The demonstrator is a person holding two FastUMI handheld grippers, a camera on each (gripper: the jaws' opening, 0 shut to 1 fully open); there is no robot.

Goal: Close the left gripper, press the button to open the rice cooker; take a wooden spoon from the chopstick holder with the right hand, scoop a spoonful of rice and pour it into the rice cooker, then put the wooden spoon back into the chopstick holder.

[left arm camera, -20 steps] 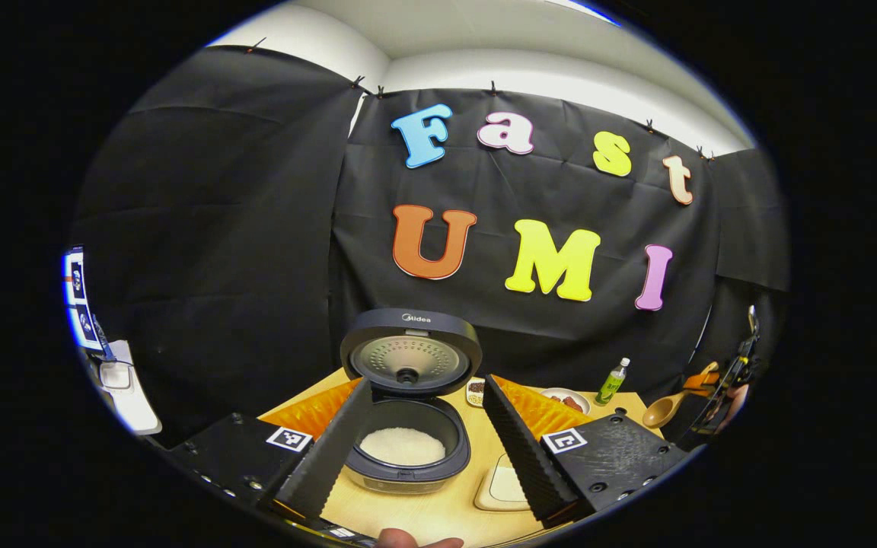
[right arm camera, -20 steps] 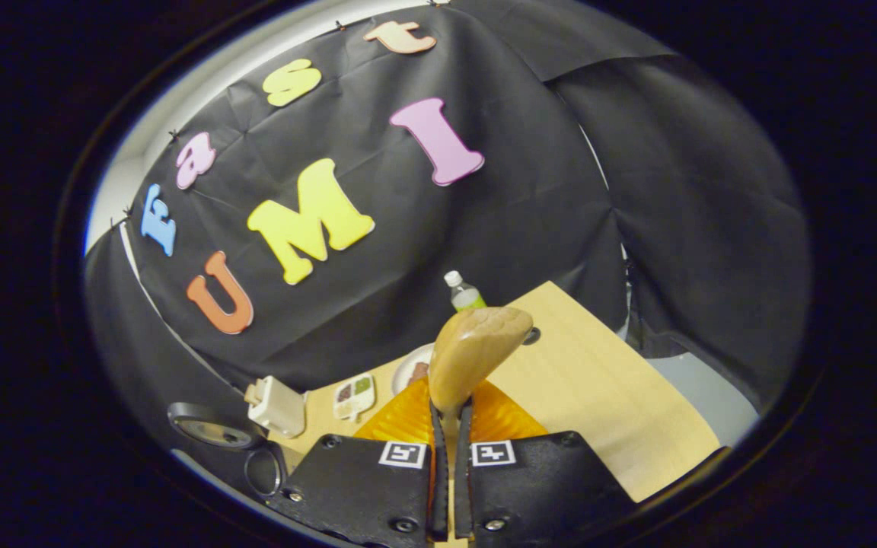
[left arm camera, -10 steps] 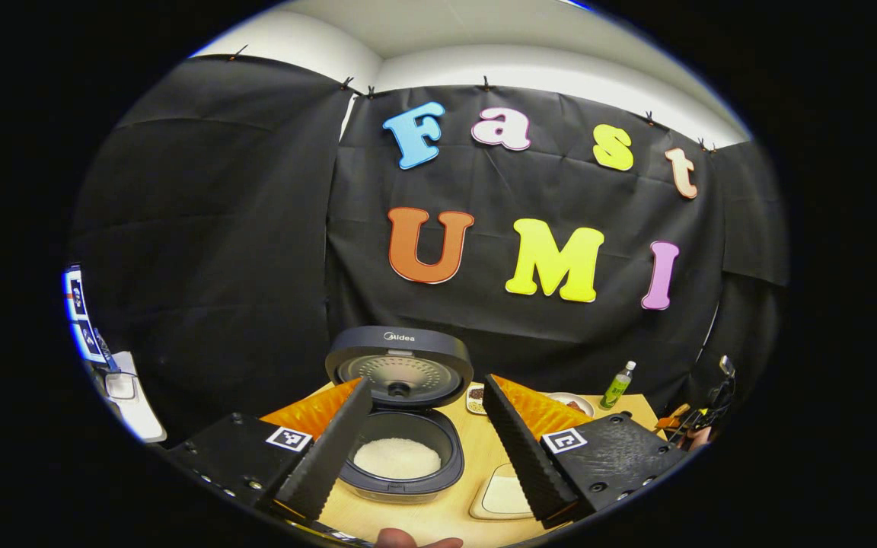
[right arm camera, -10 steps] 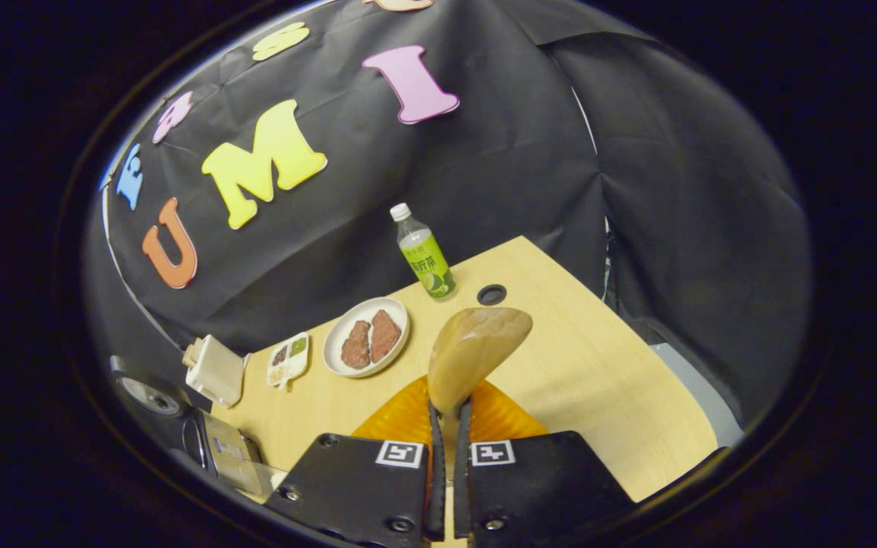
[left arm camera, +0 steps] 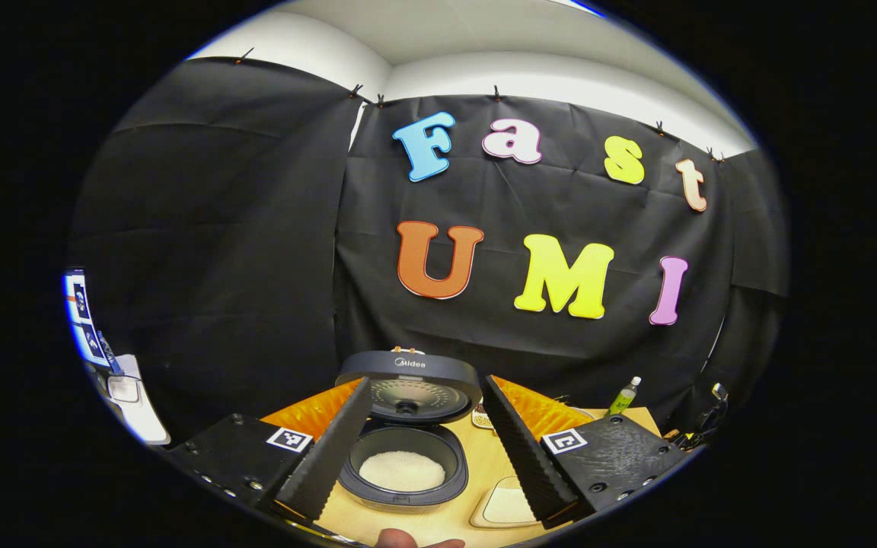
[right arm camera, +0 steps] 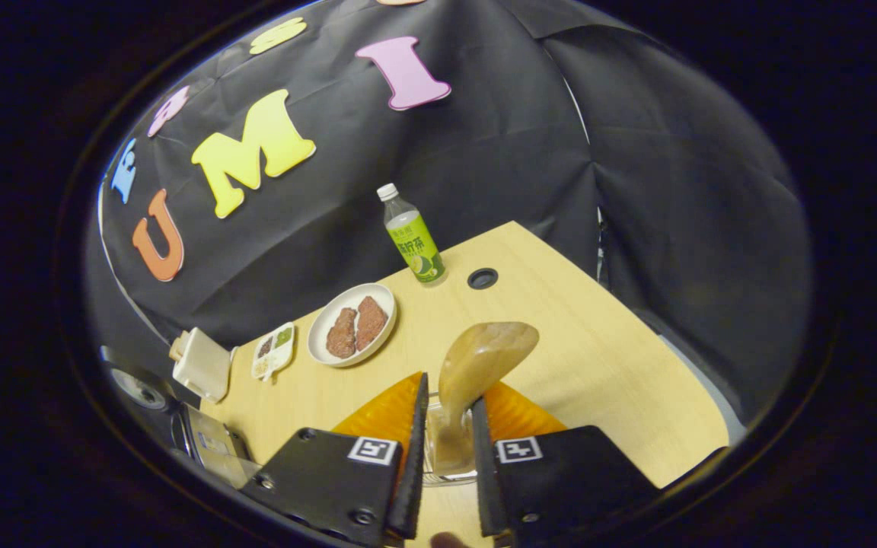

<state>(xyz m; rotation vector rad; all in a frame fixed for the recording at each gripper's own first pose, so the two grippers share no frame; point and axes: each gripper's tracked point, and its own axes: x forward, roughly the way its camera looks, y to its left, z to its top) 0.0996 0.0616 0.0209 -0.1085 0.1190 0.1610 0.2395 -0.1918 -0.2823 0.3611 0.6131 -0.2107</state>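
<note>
The rice cooker (left arm camera: 406,487) stands with its lid (left arm camera: 408,377) up and white rice (left arm camera: 402,470) in its pot. It sits between the wide-apart fingers of my open left gripper (left arm camera: 425,382), which touch nothing. In the right gripper view the wooden spoon (right arm camera: 484,354) stands bowl-up in the clear chopstick holder (right arm camera: 431,453). My right gripper (right arm camera: 450,390) is open around the spoon's handle, one finger on each side with a gap showing.
On the wooden table (right arm camera: 598,365) stand a green bottle (right arm camera: 412,240), a white plate (right arm camera: 317,335) with two pieces of meat, a small condiment dish (right arm camera: 272,348) and a white box (right arm camera: 199,365). A cream mat (left arm camera: 507,506) lies right of the cooker.
The right gripper has opened and let go of the spoon, which now stands in the holder. The left gripper has stayed open over the cooker, shifting only slightly.
</note>
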